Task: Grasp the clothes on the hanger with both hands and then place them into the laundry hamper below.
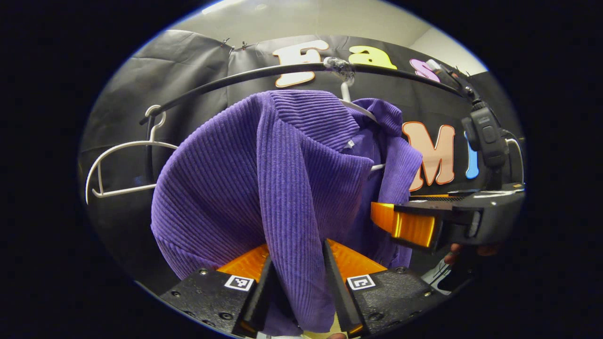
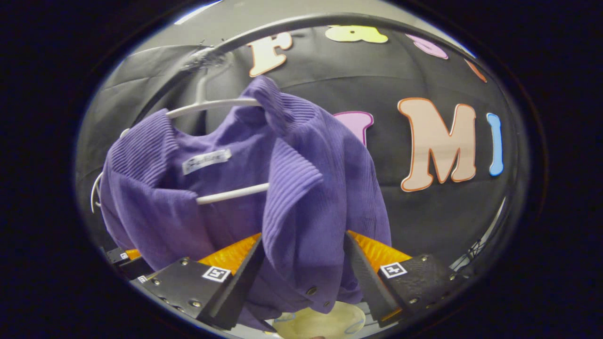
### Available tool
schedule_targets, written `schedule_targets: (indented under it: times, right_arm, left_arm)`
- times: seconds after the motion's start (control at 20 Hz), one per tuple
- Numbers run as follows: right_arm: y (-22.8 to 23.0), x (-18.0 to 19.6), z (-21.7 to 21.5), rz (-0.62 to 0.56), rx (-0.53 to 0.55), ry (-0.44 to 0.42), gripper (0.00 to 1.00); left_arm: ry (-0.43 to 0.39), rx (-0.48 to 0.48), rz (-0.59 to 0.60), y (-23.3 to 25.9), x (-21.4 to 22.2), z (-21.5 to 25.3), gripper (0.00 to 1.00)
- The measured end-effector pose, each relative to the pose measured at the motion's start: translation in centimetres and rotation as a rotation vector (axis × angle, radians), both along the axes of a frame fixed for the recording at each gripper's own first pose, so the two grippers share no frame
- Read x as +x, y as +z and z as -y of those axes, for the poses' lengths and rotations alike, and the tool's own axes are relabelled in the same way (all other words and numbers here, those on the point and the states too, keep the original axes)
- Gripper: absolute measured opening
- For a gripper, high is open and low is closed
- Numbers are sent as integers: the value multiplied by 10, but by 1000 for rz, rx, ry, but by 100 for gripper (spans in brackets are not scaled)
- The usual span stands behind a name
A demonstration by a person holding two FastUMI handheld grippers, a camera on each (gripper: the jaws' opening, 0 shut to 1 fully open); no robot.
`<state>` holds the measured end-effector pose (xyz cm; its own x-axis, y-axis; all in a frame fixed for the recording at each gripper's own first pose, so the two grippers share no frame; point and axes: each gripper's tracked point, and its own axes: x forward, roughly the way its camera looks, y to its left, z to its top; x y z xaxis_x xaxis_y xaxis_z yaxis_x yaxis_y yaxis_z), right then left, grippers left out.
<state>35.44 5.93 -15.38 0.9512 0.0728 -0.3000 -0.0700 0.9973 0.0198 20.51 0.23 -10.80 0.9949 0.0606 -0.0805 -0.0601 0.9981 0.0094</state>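
Purple ribbed knit is what we've got – the sweater [image 1: 282, 188] still hangs on its white hanger [image 2: 226, 106]. Left gripper [image 1: 297, 278] has a fold pinched between its jaws; right gripper [image 2: 304, 273] looks clamped on the front edge. If we yank unevenly, the collar could snag the hanger.

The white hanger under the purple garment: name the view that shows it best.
The right gripper view: the hanger shows its top arm, lower bar and neck up to the rail, inside the purple garment. The left gripper view shows slivers of that hanger.
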Motion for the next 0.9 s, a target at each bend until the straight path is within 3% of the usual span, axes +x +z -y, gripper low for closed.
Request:
schedule_targets:
  times: [0.05,0.1,0.25,0.3,0.35,0.45,0.6,0.9]
  right_arm:
    - [1,7,6,-4,15,-12,100]
    - [2,13,8,-11,26,-15,94]
    - [6,13,14,-40,38,-17,0]
    - [11,7,10,-50,49,9,2]
    - [15,-8,10,-33,47,7,2]
    - [29,-16,13,-13,47,1,3]
    - [24,-32,-2,-85,113,42,0]
    - [58,-63,-3,-24,30,51,0]
  left_arm:
    - [-8,-3,-8,-1,2,0,47]
    - [-18,-2,-16,-1,3,-1,38]
    - [-22,10,-33,3,0,-15,12]
    - [-22,10,-34,7,-3,-19,3]
    - [-31,6,-43,7,-8,-20,1]
    - [-42,-4,-39,15,-21,-22,0]
    - [-36,24,-39,26,-39,-26,0]
    - [-126,-36,-20,55,-83,-5,0]
